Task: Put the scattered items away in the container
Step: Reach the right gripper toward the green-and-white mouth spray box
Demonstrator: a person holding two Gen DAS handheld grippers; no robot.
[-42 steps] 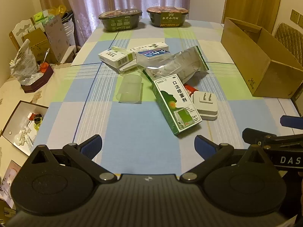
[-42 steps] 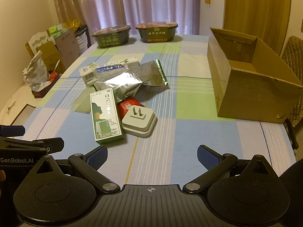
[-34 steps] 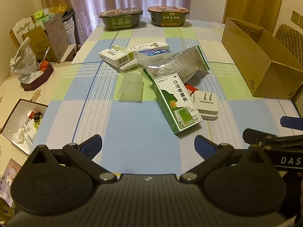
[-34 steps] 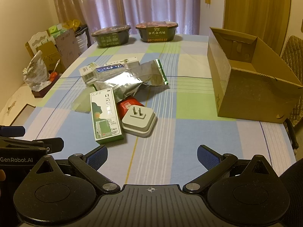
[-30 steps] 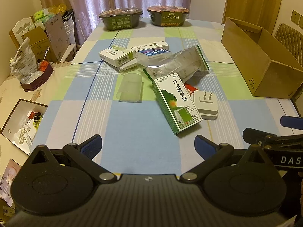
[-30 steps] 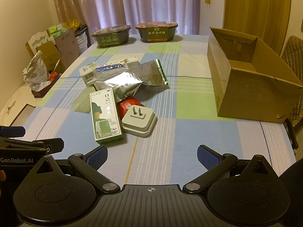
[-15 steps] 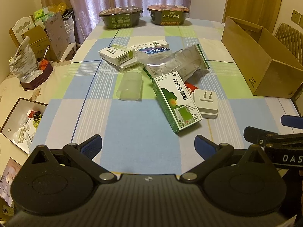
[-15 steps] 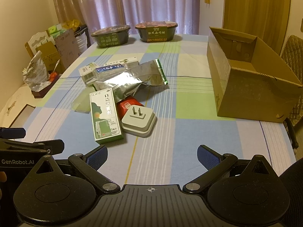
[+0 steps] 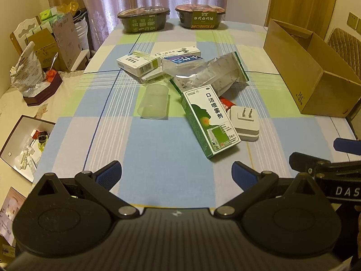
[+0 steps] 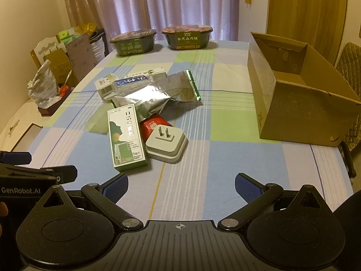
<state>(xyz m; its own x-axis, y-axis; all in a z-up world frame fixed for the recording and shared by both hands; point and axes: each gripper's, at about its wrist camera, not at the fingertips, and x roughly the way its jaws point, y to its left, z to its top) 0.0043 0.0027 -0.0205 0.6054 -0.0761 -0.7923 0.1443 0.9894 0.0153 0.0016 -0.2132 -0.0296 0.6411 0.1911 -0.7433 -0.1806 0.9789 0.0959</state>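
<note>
Scattered on the checked tablecloth lie a green-and-white spray box (image 9: 211, 119) (image 10: 126, 136), a white plug adapter (image 9: 246, 123) (image 10: 165, 144), a small red pack (image 10: 153, 124), a silver foil bag (image 9: 214, 74) (image 10: 158, 93), a clear plastic cup (image 9: 154, 105) on its side, and several white medicine boxes (image 9: 140, 63) (image 10: 135, 79). An open cardboard box (image 9: 302, 67) (image 10: 300, 99) stands at the right. My left gripper (image 9: 176, 172) is open at the near edge, short of the spray box. My right gripper (image 10: 180, 185) is open too, nothing between its fingers.
Two dark instant-food bowls (image 9: 144, 21) (image 10: 187, 37) stand at the table's far end. Left of the table, cartons and bags (image 9: 42, 52) crowd a side surface, and an open tray (image 9: 24, 142) lies lower. A quilted chair (image 10: 352, 72) stands behind the cardboard box.
The left gripper has tilted or crept slightly, so the items sit a little lower in its view. The right view is nearly the same. Both grippers stay open.
</note>
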